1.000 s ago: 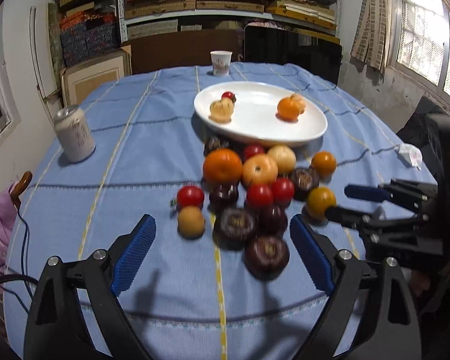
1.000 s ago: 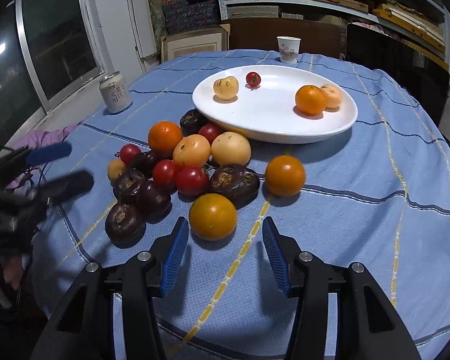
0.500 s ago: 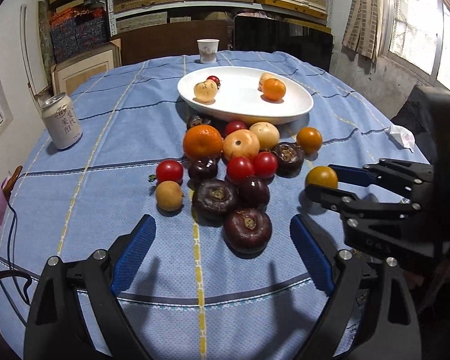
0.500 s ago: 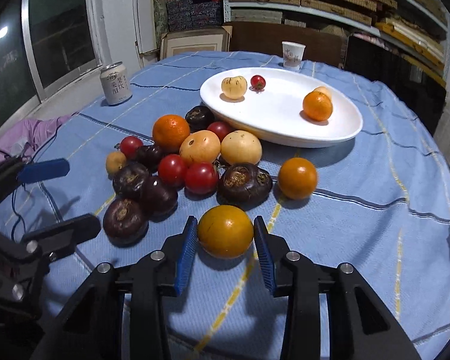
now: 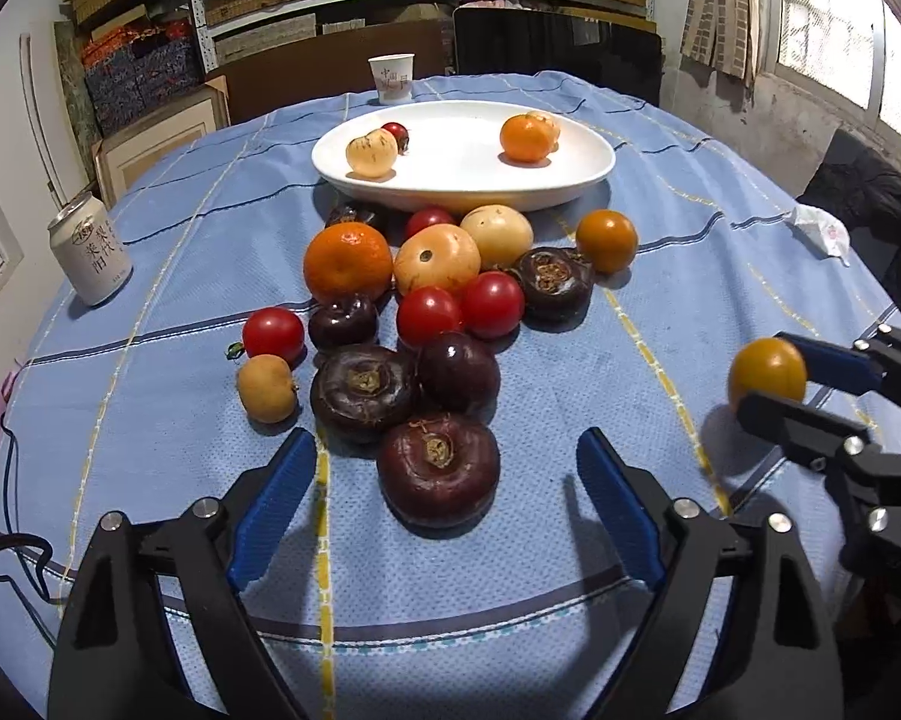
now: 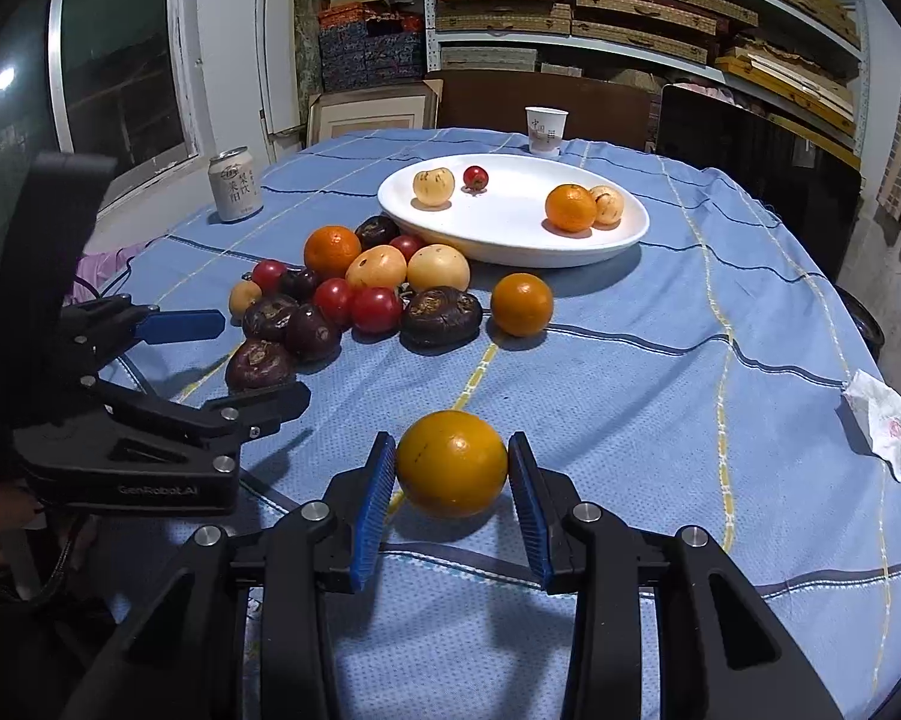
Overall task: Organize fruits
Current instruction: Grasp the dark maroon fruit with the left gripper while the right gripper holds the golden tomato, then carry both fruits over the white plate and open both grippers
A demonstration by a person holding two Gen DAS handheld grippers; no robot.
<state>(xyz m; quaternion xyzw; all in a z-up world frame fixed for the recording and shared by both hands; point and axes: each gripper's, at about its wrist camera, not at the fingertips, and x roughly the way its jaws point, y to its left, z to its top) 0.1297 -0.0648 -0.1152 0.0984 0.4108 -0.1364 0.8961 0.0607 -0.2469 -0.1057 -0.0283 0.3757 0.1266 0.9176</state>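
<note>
Two views, left wrist first: left gripper jaws wide but just narrowing, nothing gripped, a dark purple fruit between them on the blue tablecloth.
Right wrist: right gripper clamps the yellow-orange fruit, well short of the white plate.

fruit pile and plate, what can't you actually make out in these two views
- Dark fruit behind the orange, left wrist view: mostly hidden by the orange and the white plate rim.
- Pale fruit on the plate, right wrist view: partly covered by the orange fruit in front.
- Paper cup print: too small to read.
- Right gripper holding the yellow-orange fruit: whether the fruit is off the cloth is unclear.
</note>
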